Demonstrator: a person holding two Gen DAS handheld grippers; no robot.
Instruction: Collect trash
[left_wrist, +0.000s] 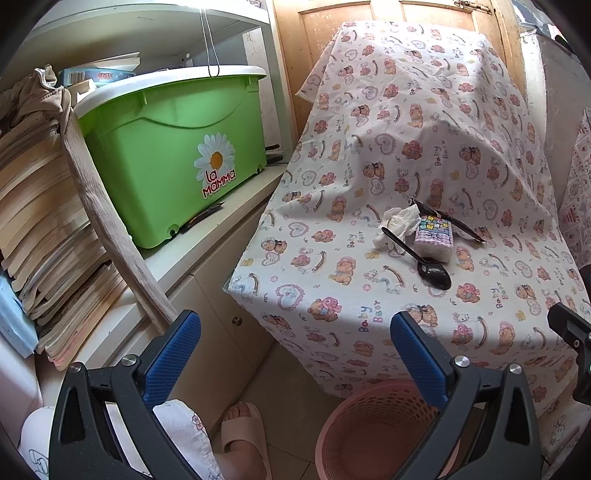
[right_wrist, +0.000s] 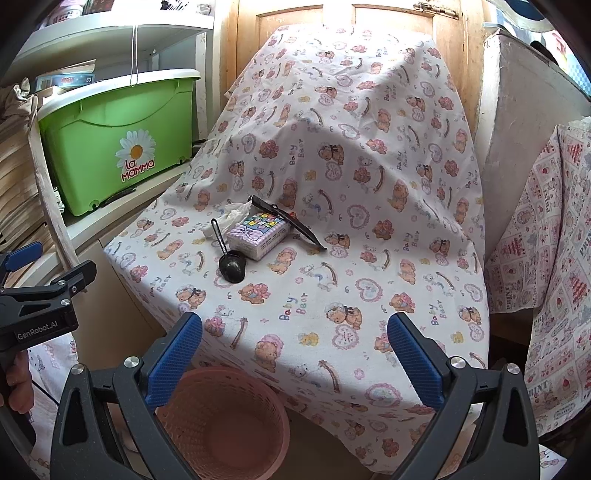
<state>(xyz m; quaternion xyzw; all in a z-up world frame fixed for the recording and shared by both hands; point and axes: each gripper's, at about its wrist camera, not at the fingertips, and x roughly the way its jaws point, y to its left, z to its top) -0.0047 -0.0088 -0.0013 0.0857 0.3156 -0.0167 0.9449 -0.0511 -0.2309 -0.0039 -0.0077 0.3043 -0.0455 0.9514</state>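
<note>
Both the left gripper and right gripper are hanging wide open w/ nothing held, while the crumpled tissue is lying on the covered table beside the black spoon — probably light, soft — I am judging a pinch on its puffed middle is best.

The left gripper hangs with its blue pads wide apart and nothing between them, short of the table and its bear-print cloth. On the table, a crumpled tissue lies just left of a tissue pack. A black spoon runs along the pack's near side, and a dark wrapper lies behind the pack. A pink basket stands on the floor below the table's near edge.
</note>
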